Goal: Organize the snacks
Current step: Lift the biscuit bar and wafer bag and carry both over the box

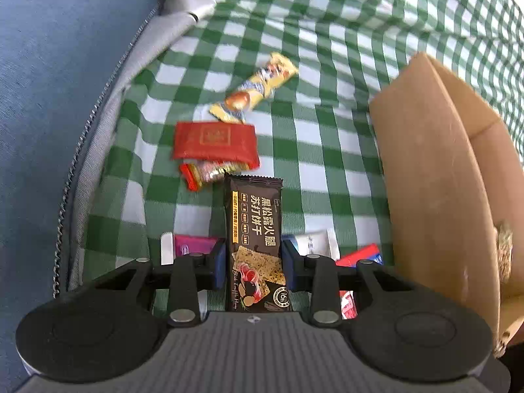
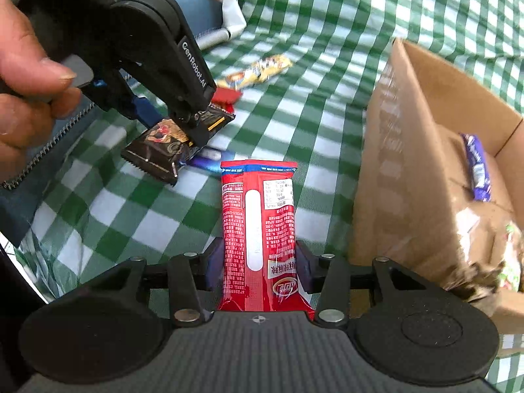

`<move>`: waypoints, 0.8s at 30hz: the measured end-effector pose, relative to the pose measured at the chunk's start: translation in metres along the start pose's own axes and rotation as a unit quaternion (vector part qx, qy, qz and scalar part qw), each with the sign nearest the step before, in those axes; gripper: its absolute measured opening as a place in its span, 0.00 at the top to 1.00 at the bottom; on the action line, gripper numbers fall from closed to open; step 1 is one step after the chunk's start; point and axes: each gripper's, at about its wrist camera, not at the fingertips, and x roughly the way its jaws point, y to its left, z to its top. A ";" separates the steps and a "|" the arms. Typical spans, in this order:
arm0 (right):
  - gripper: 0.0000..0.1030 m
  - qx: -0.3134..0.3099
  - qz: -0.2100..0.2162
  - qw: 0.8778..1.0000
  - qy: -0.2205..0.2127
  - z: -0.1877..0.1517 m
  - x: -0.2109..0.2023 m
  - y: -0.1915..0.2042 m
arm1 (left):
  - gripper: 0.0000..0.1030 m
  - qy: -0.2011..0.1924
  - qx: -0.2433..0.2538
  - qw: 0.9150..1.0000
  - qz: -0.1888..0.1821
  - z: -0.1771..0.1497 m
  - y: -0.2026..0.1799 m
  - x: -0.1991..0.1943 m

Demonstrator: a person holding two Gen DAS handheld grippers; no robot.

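Note:
My left gripper point(image 1: 253, 258) is shut on a dark brown cracker packet point(image 1: 253, 229), held lengthwise above the green checked cloth point(image 1: 327, 150). The right wrist view shows that same left gripper point(image 2: 178, 124) with the dark brown cracker packet point(image 2: 163, 150) hanging from it, a hand point(image 2: 29, 82) on its handle. My right gripper point(image 2: 258, 265) is shut on a red snack packet point(image 2: 258, 222), just left of the open cardboard box point(image 2: 409, 150). A purple packet point(image 2: 478, 167) lies inside that box.
Loose snacks lie on the cloth: a yellow bar point(image 1: 255, 86), a flat red packet point(image 1: 214, 144), a small red-and-gold sweet point(image 1: 209, 173), and pink, white and red packets under the left gripper. A blue zipped bag point(image 1: 59, 98) borders the left. The cardboard box point(image 1: 435, 177) stands right.

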 end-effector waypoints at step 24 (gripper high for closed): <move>0.55 -0.006 -0.007 0.991 -0.131 0.047 -0.086 -0.033 | 0.63 -0.130 -0.060 0.990 -0.008 0.012 0.009 -0.045</move>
